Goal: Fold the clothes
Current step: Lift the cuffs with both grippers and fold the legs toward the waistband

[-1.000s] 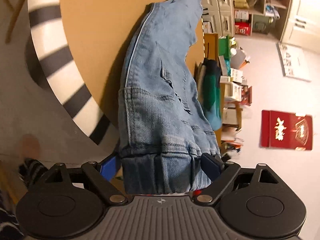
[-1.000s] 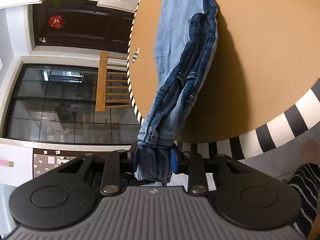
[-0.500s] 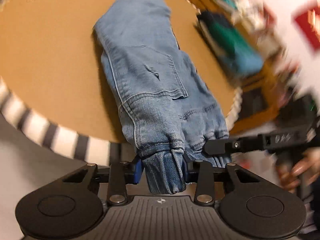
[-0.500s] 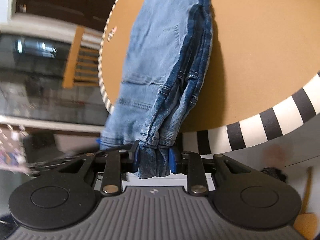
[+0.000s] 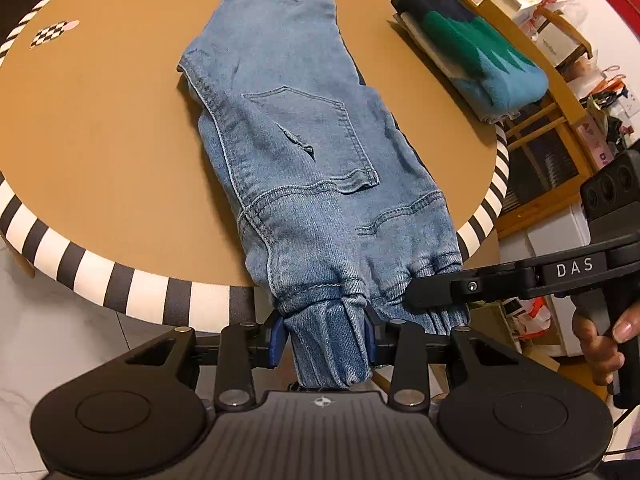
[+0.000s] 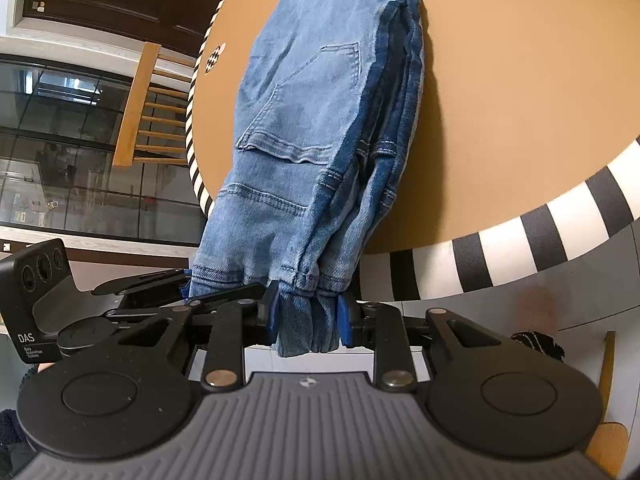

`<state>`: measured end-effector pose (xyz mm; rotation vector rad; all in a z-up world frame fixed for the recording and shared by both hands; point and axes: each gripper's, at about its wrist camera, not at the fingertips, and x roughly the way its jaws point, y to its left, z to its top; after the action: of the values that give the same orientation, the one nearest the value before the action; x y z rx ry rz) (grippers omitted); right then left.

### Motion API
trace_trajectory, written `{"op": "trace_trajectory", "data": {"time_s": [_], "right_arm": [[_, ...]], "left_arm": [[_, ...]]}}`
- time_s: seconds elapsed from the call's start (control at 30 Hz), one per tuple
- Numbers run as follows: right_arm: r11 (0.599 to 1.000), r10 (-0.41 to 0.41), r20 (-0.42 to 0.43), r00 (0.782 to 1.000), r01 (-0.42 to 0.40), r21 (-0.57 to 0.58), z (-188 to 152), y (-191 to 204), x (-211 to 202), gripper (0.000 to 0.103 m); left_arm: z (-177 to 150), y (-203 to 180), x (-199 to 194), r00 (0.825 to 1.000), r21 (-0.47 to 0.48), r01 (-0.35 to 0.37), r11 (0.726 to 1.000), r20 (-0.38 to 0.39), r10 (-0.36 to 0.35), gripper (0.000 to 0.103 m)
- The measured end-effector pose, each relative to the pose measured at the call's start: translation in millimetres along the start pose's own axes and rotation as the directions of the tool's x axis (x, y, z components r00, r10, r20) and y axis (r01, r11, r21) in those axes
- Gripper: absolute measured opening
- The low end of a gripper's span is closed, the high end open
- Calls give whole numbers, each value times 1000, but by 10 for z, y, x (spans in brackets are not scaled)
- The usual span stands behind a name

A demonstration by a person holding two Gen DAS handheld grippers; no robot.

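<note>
Both claws clamped on jeans (image 5: 296, 152) waistband at frame bottom — left claw (image 5: 324, 332), right claw (image 6: 306, 320) (side by side); legs run up-frame over round surface (image 5: 100, 128) w/ striped rim.

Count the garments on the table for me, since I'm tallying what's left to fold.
2: the jeans lying down the middle of the table, waistband over the near edge; a folded green-and-blue sweater at the right edge. Others may lie outside the views.

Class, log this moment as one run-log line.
left gripper: shut on jeans | right gripper: shut on jeans | jeans: over table edge
</note>
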<state>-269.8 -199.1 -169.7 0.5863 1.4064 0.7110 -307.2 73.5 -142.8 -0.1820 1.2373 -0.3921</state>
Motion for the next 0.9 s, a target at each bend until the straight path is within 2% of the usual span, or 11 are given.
{"op": "trace_trajectory", "data": {"time_s": [0.47,0.8,0.9], "right_arm": [[1000,10,40,999,-10,15,-230,110,-37,28],[994,65,78,995,-72,84,-674,229,-192,28],[992,78,68,995,-85,98,-842,276,-187,28]], "left_arm": [[-80,116,-183,999,27,35,999,-10,-35,39],[-413,229,-553,992,-24,122,992,-35,-123,40],[-553,229,-667,991,-15,123,992,-53,-124,40]]}}
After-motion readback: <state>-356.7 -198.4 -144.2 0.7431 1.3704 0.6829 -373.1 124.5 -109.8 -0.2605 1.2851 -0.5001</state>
